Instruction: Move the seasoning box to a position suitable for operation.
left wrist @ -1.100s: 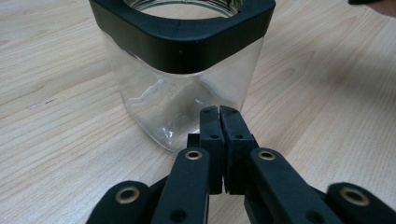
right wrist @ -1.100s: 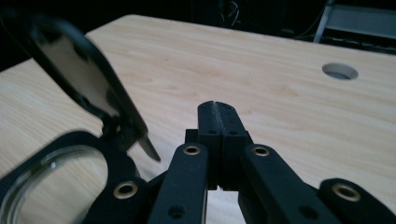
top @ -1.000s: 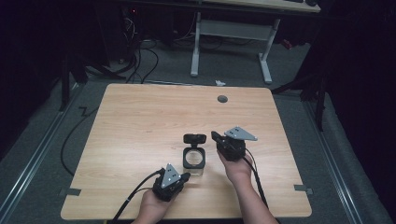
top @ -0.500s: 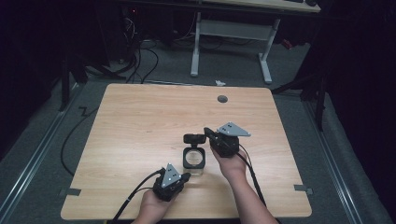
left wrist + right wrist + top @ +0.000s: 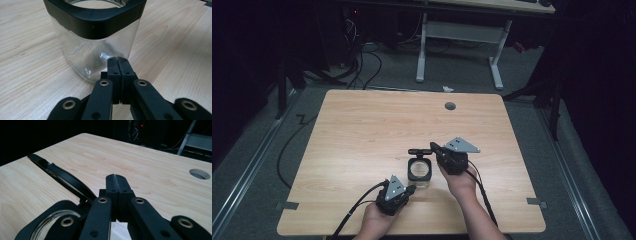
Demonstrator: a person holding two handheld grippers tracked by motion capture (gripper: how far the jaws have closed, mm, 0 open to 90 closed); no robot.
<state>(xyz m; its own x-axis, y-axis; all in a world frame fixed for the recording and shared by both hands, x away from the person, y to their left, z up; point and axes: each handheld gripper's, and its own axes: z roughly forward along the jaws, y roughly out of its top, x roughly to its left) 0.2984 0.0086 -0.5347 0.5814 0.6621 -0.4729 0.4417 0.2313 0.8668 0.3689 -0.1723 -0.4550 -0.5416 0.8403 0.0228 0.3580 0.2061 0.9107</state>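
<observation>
Both closed claws, left claw point(image 5: 411, 189) and right claw point(image 5: 432, 146), flank the lid-open jar point(image 5: 420, 171).

The square clear glass jar point(image 5: 96, 53) looks smooth and glossy, catching bright highlights, with a matt black plastic collar point(image 5: 95, 18) round its mouth. Its hinged round black-rimmed lid point(image 5: 63, 178) has a dull plastic frame. The pale wood-grain worktop point(image 5: 362, 130) has a smooth, satin laminate look. The black matt plastic fingers point(image 5: 117, 67) carry brass-coloured metal rivets.
</observation>
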